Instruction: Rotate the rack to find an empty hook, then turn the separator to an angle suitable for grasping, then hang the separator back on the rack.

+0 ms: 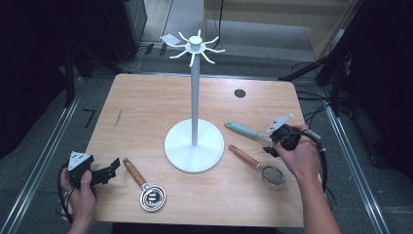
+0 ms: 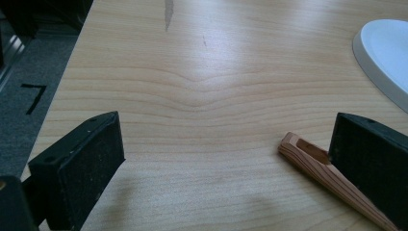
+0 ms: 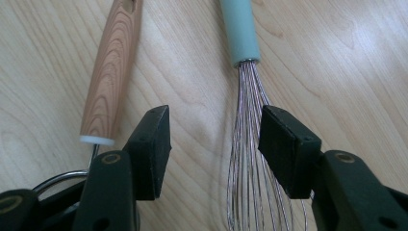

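1. Between the fingers of the right gripper point(image 3: 214, 144) lie the wires of the whisk point(image 3: 245, 159), flat on the worktop point(image 1: 146, 102). Its teal handle point(image 3: 239, 29) points away from the fingertips. The fingers stand apart, half closed, and their pads do not yet press on the wires.
2. Just outside the right gripper's left finger point(image 3: 151, 149) lies the wooden handle of the small strainer point(image 3: 111, 72). Its mesh bowl point(image 1: 273, 175) sits nearer the person's hand point(image 1: 302, 158).
3. Ahead of the left gripper point(image 2: 226, 159) is bare worktop. Its fingers stand wide apart and hold nothing. The tip of a wooden-handled utensil point(image 2: 308, 154) touches, or lies just beside, the inner face of its right finger point(image 2: 370, 163); which of the two cannot be told. The steel head of that utensil point(image 1: 153, 197) lies beyond the handle.
4. Beyond both grippers stands the white hook stand point(image 1: 195, 97), its round base point(image 1: 195, 148) between the two sets of utensils and its hooks point(image 1: 197, 46) all bare.
5. Judgement on the step in hand: a whisk pick-up, presumably for hanging on the stand. The wire cage is springy and may squash or slip under the pads. A firmer hold would come from sliding the fingers forward onto the teal handle or the neck where the wires gather, centring it between the pads, then closing squarely. The left finger should stay off the strainer handle, so that it is not dragged along.
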Tool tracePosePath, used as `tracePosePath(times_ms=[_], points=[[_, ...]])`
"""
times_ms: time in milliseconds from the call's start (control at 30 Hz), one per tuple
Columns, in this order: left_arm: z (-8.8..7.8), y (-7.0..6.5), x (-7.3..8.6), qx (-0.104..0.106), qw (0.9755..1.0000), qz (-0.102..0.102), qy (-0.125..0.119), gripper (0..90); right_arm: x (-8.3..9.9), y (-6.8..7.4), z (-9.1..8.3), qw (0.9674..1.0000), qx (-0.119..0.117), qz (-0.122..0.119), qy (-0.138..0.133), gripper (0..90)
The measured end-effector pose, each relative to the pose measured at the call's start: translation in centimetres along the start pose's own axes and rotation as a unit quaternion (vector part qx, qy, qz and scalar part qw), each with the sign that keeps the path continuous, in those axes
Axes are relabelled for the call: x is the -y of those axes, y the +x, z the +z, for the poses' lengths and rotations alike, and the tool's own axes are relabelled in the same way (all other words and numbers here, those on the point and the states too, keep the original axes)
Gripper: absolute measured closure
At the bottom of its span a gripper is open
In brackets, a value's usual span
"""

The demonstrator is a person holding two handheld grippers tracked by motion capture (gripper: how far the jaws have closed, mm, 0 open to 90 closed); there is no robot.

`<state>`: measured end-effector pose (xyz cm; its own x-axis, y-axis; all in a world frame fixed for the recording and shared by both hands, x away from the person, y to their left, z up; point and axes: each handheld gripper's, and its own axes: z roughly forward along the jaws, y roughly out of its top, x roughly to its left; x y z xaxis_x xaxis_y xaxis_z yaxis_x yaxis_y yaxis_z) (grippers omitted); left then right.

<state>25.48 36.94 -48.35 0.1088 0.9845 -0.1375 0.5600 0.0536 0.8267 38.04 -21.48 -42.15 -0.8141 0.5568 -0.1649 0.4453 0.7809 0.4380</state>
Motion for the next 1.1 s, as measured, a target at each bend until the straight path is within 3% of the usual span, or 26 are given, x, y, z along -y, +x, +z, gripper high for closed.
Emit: tracePosePath(times_ms=[367, 1100], points=[[0.0, 0.0, 0.0, 0.0, 1.0, 0.0, 0.001, 0.0, -1.0, -1.1, 0.6, 0.9999, 0.0, -0.008, 0.008, 46.0], [0.0, 0.0, 0.0, 0.002, 1.0, 0.0, 0.001, 0.0, -3.8, -2.2, 2.1, 0.999, -0.024, -0.023, 0.031, 47.5]])
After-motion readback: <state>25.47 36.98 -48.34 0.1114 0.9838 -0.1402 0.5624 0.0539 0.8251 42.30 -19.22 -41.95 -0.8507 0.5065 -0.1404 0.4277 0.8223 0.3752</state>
